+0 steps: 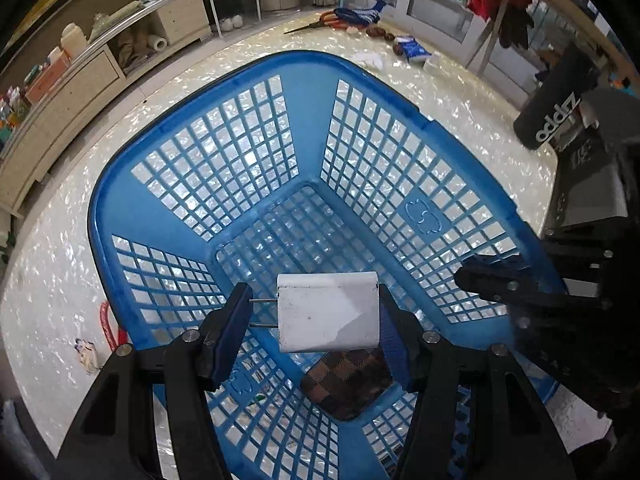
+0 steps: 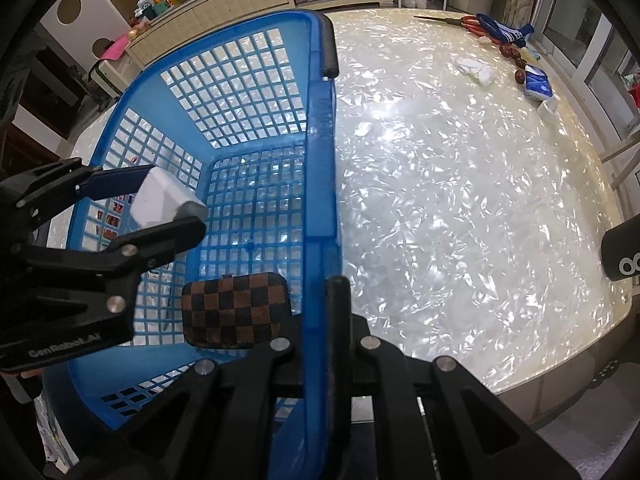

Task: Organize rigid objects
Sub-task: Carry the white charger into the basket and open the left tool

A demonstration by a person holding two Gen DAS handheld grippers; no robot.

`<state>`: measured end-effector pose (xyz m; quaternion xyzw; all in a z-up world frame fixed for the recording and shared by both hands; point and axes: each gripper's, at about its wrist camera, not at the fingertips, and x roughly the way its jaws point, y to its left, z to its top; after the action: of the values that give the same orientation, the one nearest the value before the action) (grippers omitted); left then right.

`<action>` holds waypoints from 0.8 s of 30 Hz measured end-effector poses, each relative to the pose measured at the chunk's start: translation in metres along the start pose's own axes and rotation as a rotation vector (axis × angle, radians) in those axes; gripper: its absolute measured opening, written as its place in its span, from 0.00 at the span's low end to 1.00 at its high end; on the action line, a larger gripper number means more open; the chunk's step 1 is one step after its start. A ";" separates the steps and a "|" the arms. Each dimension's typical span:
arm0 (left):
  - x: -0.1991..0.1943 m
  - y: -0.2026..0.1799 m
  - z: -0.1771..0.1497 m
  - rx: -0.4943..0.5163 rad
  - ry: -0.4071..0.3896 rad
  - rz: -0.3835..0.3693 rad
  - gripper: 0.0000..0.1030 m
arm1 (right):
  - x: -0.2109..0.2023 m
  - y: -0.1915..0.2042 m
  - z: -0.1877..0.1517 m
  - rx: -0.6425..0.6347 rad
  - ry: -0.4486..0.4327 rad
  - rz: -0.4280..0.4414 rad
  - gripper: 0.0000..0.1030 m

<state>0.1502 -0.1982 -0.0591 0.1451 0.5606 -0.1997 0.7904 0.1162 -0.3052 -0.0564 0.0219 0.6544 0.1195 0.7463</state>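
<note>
one white charger (image 1: 328, 312) clamped between left tool (image 1: 312, 320) fingers, above basket (image 1: 308, 76).

The left tongs (image 1: 316, 316) hang above the basket (image 1: 304, 76), tilted downward, their blue-padded fingers (image 1: 230, 334) closed on a white plug adapter (image 1: 328, 314) held sideways between them, prongs against the left pad. The right tongs (image 2: 320, 320) reach in from the worktop's near edge, their fingers (image 2: 340, 320) clamped on the basket's near right rim, one inside the wall and one outside.
</note>
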 end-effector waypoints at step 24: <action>0.031 -0.005 0.019 0.106 0.093 0.013 0.63 | 0.000 -0.001 0.001 0.004 -0.002 0.000 0.06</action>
<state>0.1723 -0.2160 -0.0820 0.1996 0.5843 -0.2172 0.7560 0.1169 -0.3058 -0.0565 0.0237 0.6539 0.1182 0.7469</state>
